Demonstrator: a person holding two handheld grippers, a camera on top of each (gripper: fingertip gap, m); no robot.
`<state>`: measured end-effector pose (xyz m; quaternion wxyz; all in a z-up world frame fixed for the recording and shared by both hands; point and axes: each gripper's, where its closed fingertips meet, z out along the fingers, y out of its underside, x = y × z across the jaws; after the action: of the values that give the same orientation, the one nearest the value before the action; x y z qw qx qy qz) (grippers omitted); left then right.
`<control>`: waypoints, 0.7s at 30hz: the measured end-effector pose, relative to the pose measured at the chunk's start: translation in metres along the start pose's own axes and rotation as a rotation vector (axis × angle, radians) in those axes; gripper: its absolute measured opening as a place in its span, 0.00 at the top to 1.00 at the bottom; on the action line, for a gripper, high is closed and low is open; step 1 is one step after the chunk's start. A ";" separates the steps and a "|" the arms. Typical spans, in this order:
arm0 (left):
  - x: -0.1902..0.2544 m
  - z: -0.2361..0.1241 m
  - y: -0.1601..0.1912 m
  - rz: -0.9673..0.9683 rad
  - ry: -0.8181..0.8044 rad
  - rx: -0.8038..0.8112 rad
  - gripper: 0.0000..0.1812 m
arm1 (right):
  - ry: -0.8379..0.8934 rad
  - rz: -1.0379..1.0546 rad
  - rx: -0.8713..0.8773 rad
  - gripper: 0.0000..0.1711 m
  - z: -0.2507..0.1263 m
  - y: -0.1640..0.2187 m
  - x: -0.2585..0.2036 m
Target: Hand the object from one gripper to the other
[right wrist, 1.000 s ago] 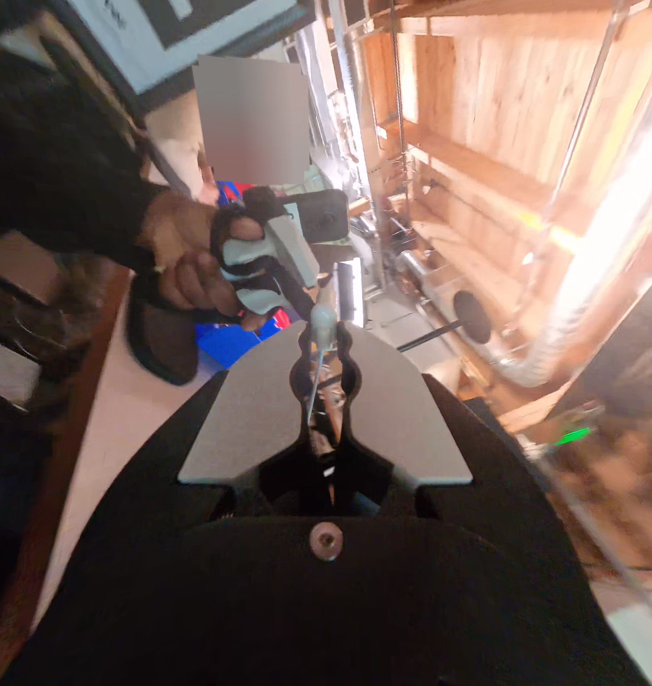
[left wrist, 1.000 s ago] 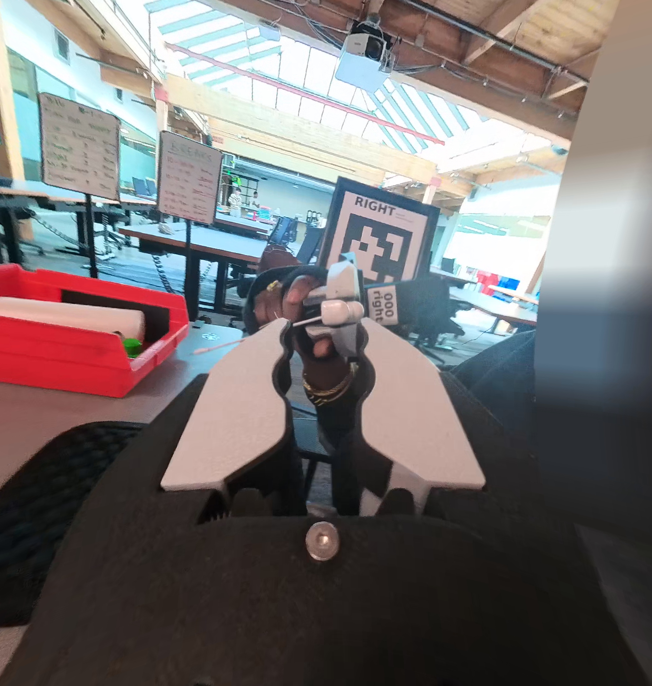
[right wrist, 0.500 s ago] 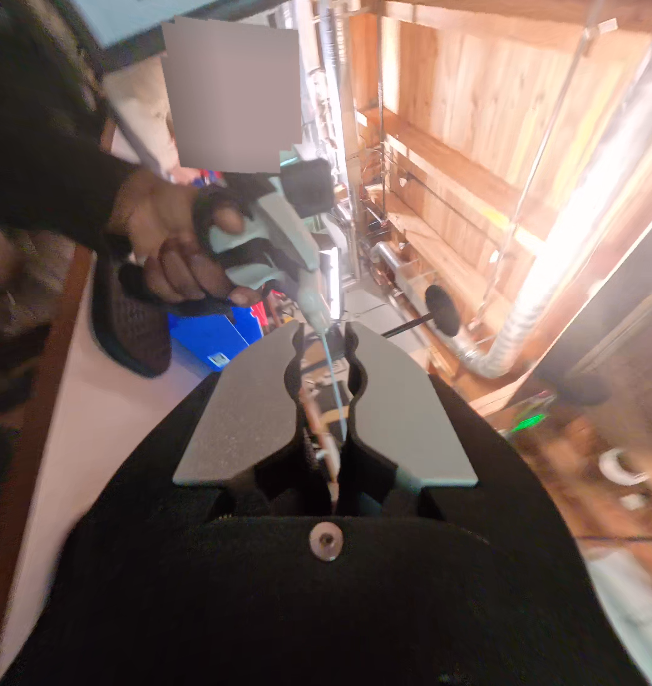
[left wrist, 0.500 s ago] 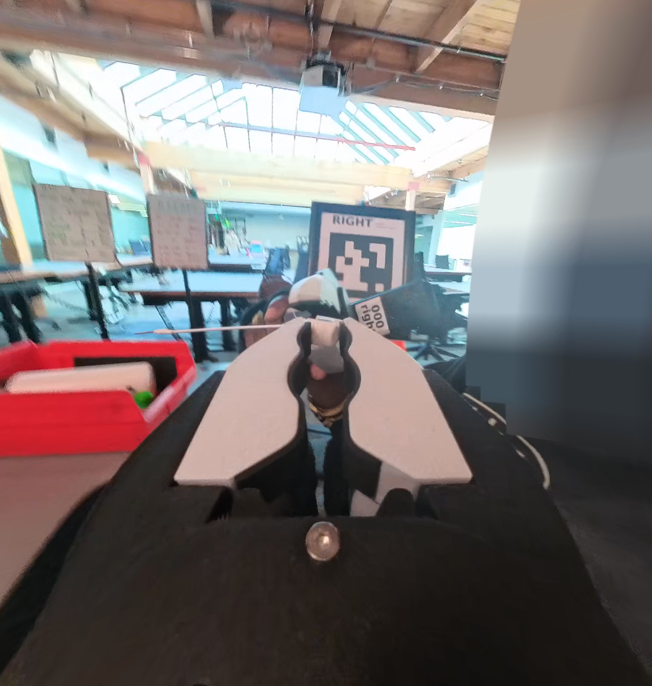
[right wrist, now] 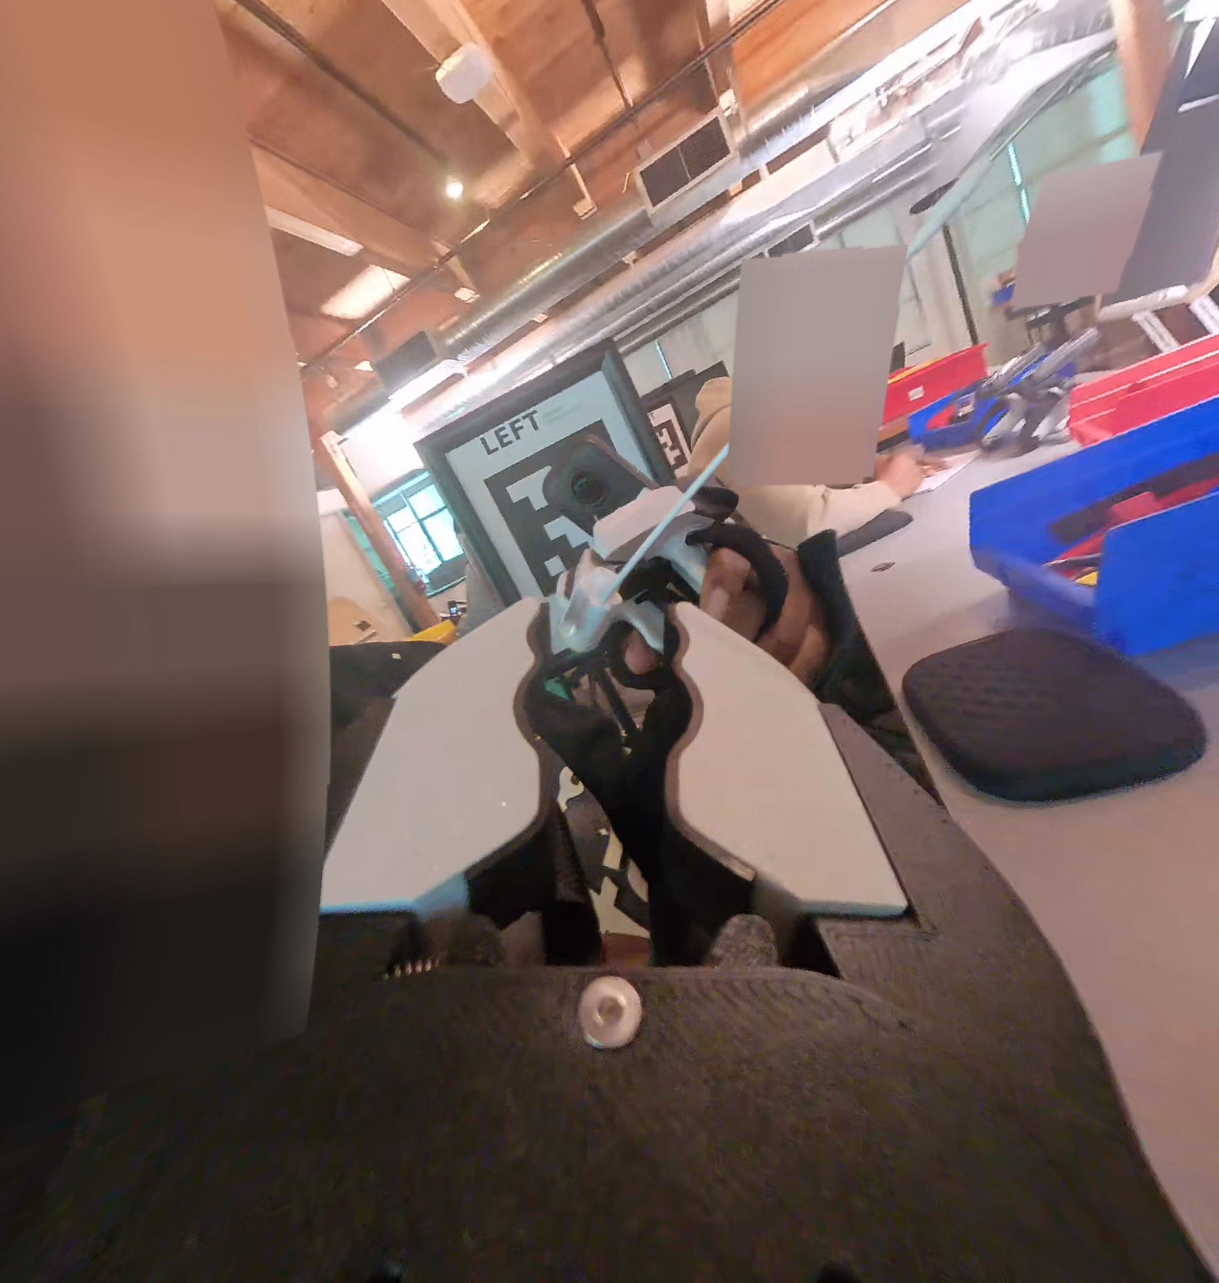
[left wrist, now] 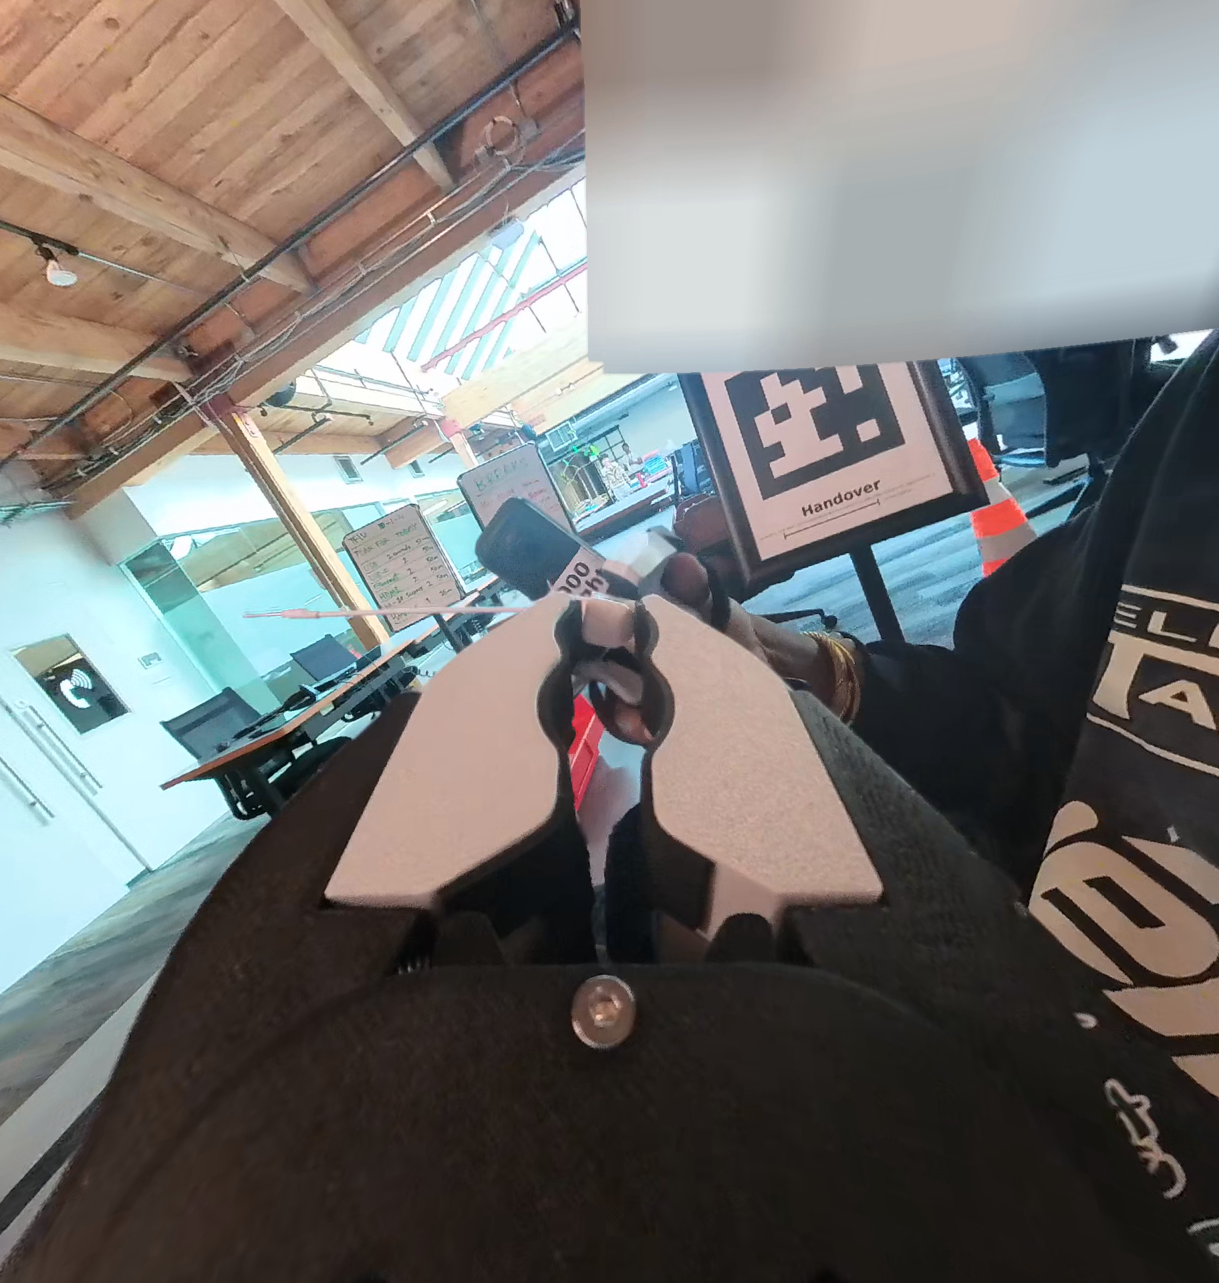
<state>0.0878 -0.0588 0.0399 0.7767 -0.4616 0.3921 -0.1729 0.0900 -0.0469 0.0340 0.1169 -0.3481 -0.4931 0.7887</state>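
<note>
The object is a thin white rod [left wrist: 447,609] with a thick white cylindrical end [left wrist: 608,620] and a reddish tip pointing left. My left gripper [left wrist: 607,614] is shut on the thick end and holds it in the air. The right gripper's body [left wrist: 544,555], held in a hand, sits just behind it. In the right wrist view my right gripper [right wrist: 607,618] is open and empty. The left gripper's fingertips [right wrist: 579,611] sit between its tips, and the rod [right wrist: 662,527] slants up to the right.
A framed marker sign [left wrist: 822,451] and an orange cone [left wrist: 999,521] stand behind. A dark sweatshirt [left wrist: 1113,694] fills the right. On the grey table lie a black pad [right wrist: 1051,715] and a blue bin [right wrist: 1148,555], with red bins [right wrist: 940,396] farther back. The grippers are tip to tip, or close to it.
The right gripper held the rod and has opened. The left gripper closed on its thick end and now holds it alone. Both grippers have swung round to new views.
</note>
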 end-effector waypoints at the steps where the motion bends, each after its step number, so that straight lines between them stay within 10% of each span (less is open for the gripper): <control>1: 0.001 0.001 0.002 0.002 0.006 -0.008 0.92 | 0.000 -0.003 -0.011 0.84 0.001 0.002 0.000; 21: -0.003 0.005 0.007 -0.422 0.046 -0.008 0.94 | 0.180 -0.653 -0.022 0.92 -0.002 -0.004 -0.006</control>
<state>0.0893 -0.0501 0.0373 0.7121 -0.5327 0.3051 -0.3408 0.0947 -0.0464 0.0398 0.4028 -0.2411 -0.5746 0.6704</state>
